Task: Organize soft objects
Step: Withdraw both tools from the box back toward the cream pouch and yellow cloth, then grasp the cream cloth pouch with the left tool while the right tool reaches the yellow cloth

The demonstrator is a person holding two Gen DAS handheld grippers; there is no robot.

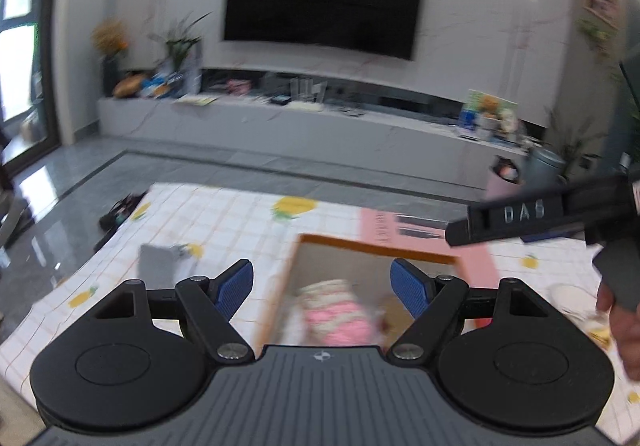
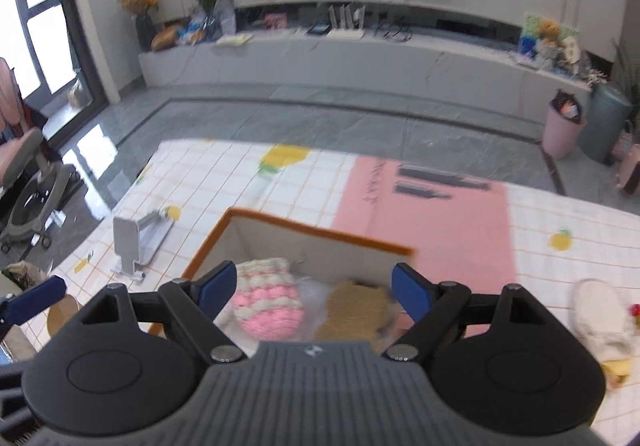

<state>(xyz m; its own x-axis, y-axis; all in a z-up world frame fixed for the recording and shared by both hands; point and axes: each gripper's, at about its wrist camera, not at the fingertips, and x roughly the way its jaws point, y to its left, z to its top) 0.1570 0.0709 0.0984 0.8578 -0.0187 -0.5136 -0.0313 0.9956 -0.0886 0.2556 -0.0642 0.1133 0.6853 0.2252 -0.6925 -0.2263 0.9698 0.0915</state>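
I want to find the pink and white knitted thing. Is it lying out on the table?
No, the pink and white knitted thing lies inside the orange-rimmed box, beside a tan item.

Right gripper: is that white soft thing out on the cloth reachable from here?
Probably yes. The right gripper is open and empty, and the white soft item lies uncovered on the tablecloth, outside the box.

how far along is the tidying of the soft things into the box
Done: a pink and white knitted item and a tan soft piece already lie inside the orange-rimmed storage box. In hand: nothing; the left tool and right tool are both open and empty above the box. Left: a white plush item lies on the checked tablecloth to the right of the box.
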